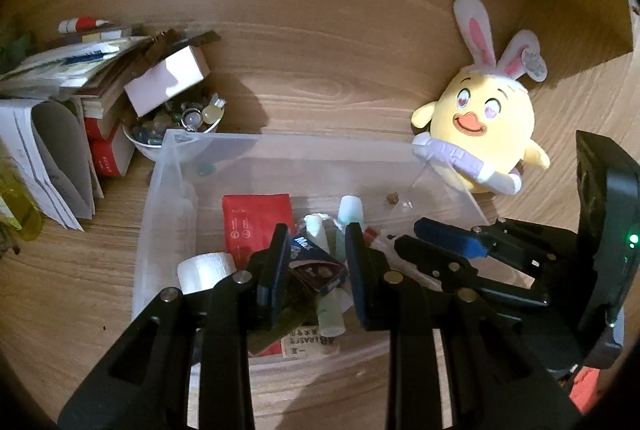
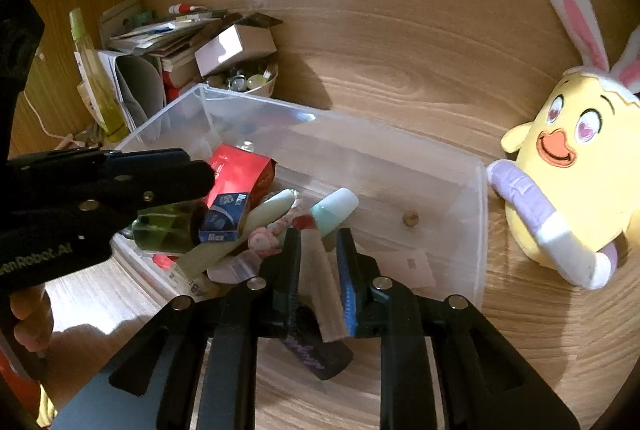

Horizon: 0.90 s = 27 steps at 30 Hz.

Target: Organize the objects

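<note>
Right gripper (image 2: pixel 318 262): clenched on a flat pale sachet (image 2: pixel 322 294), held at the near rim of the clear plastic bin (image 2: pixel 478 230); a black tube (image 2: pixel 320 354) sits under the jaws. Left gripper (image 1: pixel 318 262): jaws apart, grasping nothing, hovering over the bin contents, with a small blue box (image 1: pixel 316 266) between its fingers. Also in the bin: red packet (image 1: pixel 256 226), mint-capped tube (image 2: pixel 334 212). Yellow chick plush (image 1: pixel 486 126) lies on the wood surface (image 1: pixel 340 70), touching the bin's right corner.
</note>
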Available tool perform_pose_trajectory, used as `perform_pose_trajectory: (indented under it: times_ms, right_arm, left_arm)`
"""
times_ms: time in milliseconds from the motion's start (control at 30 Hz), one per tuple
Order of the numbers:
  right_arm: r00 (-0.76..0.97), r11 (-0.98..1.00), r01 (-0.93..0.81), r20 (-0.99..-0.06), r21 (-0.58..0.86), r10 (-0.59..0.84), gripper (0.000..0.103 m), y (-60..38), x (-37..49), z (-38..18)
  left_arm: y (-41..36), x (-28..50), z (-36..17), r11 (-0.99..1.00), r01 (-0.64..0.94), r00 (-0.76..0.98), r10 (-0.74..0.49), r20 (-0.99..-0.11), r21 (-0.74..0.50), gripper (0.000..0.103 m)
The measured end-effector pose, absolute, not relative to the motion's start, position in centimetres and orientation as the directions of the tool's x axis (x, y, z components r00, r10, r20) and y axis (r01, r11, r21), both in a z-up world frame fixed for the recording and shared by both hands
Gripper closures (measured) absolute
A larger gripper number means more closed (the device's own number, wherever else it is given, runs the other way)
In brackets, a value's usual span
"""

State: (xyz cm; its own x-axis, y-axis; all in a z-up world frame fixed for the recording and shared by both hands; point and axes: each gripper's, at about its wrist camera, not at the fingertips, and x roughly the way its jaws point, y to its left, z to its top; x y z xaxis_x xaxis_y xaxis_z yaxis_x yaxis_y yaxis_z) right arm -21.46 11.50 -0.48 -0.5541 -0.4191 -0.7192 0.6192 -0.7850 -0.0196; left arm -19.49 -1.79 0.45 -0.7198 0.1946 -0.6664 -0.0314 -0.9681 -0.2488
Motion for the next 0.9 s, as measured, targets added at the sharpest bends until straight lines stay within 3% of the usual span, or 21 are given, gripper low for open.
perform_pose_trajectory:
  times_ms: [300,467,633,900]
  right_arm:
    - [-0.588,-0.796,0.605,-0.684,-0.018,-0.431,0.075,12.8,-19.7,1.3]
    - [-0.608,-0.800,0.600,-0.664,-0.025,-0.435,0.062,13.7,-18.2,2.0]
    - [-0.621,-0.806,0.591,-0.643,-0.009,-0.448,0.051,14.6,-16.5,2.7]
    - [-0.645,-0.812,0.583,-0.608,-0.001,-0.463,0.031,15.7,-13.9,3.7]
  left_arm:
    - [-1.8,-17.5,1.3,-0.974,-0.044,-0.731,0.183,-0.658,-0.222,0.076]
    - [-1.7,-16.2,1.7,-0.977,-0.048,-0.739,0.176,-0.650,-0.210,0.076]
    - [-1.5,-14.4,2.2,-0.980,-0.041,-0.757,0.157,-0.634,-0.194,0.058]
    - [-1.6,-11.2,3.1,-0.984,-0.026,-0.789,0.129,-0.600,-0.178,0.038]
